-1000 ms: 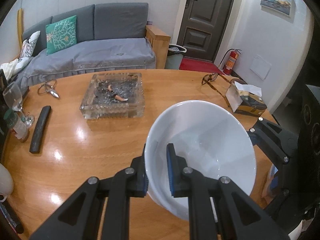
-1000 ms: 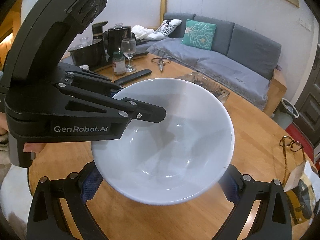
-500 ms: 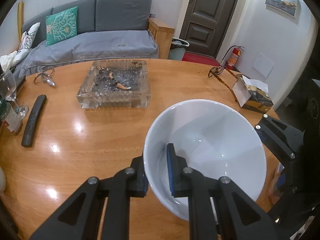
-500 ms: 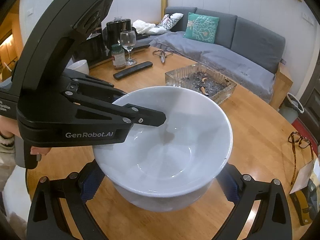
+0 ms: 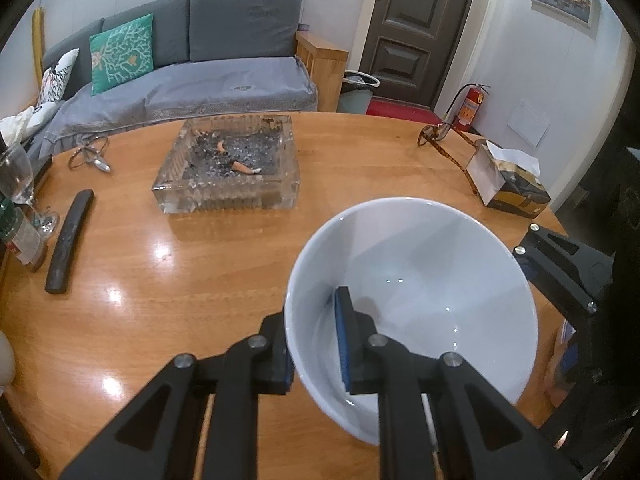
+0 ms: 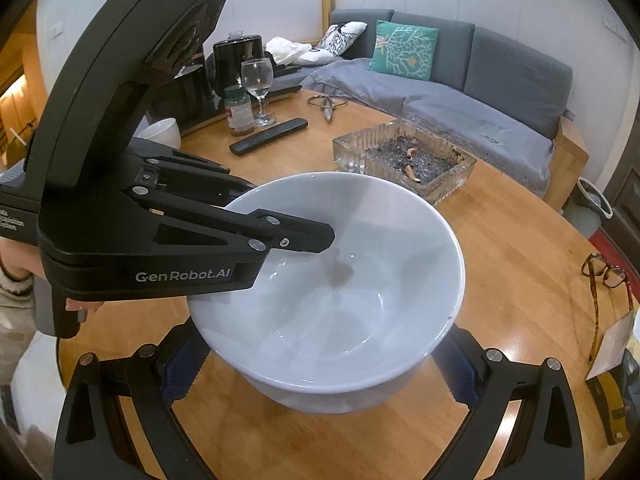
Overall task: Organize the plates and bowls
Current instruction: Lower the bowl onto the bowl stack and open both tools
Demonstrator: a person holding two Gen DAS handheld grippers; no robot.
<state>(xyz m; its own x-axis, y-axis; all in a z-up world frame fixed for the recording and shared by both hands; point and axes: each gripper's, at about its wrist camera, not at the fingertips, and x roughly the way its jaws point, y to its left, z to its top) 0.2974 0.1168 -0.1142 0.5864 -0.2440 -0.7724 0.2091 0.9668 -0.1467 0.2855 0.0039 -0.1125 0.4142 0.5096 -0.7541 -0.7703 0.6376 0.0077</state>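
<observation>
A white bowl [image 6: 340,280] rests nested in a second white bowl [image 6: 340,400] on the round wooden table [image 6: 520,260]. My left gripper [image 5: 310,312] is shut on the upper bowl's [image 5: 420,280] near rim, one blue pad inside and one outside. In the right wrist view this gripper reaches in from the left, held by a hand. My right gripper [image 6: 320,360] is open, with its fingers [image 6: 184,364] to either side of the lower bowl under the upper rim. There a thin gap shows.
A glass ashtray [image 5: 228,168] with cigarette butts sits behind the bowls. A black remote [image 5: 68,240], a wine glass [image 6: 258,88], a pill bottle [image 6: 239,112] and a kettle stand at the left. Spectacles [image 5: 440,136] and a tissue box [image 5: 508,184] lie right.
The left gripper has come down with the upper bowl, which went from tilted above the table to level and nested in the lower bowl. The right gripper has stayed in place.
</observation>
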